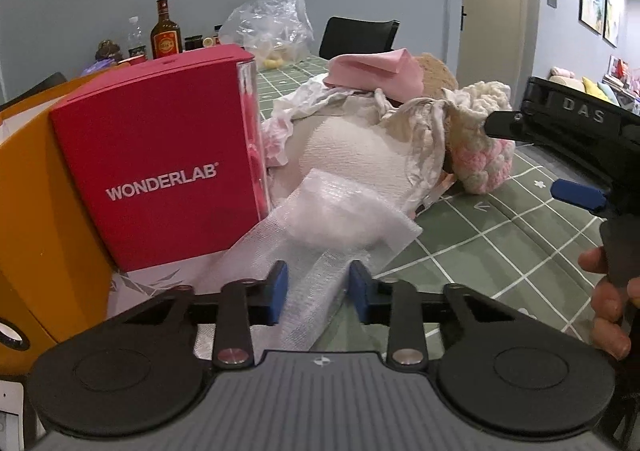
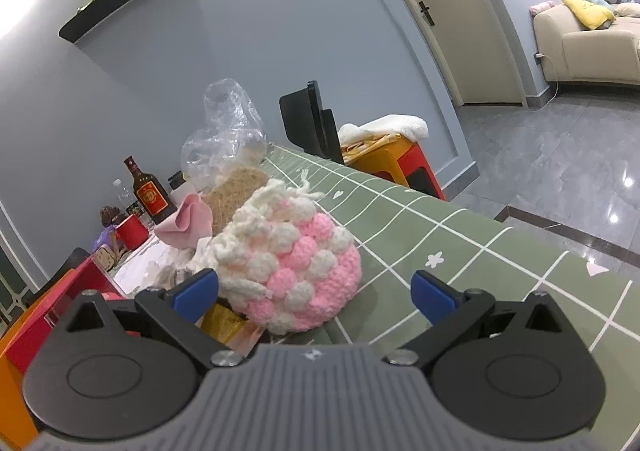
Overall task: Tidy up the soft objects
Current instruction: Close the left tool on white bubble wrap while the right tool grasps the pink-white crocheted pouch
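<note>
Here the left tongs (image 1: 318,291) sit low over the green gridded worktop (image 1: 500,219), their blue pads drawn in on either side of a strip of white foam netting (image 1: 320,235); the strip runs between the pads, but whether they actually pinch it cannot be told, since a sliver of gap seems to show on the right side. The netting trails up toward a heap of soft things: a white gauzy bundle (image 1: 352,147), a pink cloth (image 1: 376,71) on top, a tan fuzzy lump (image 1: 436,73) behind it, and a pink-and-white crocheted pouch (image 2: 296,275) at the heap's right end. A red box marked WONDERLAB (image 1: 160,155) stands upright just left of the netting, beside an orange container (image 1: 36,211). The right tongs (image 2: 316,295) are spread wide and grasp nothing, with the crocheted pouch lying on the worktop between and just beyond the pads, touching neither. Fingers of a hand (image 1: 608,307) wrap that tool's grip. Farther back stand a brown bottle (image 1: 165,29) and a crumpled clear plastic bag (image 1: 272,23).
</note>
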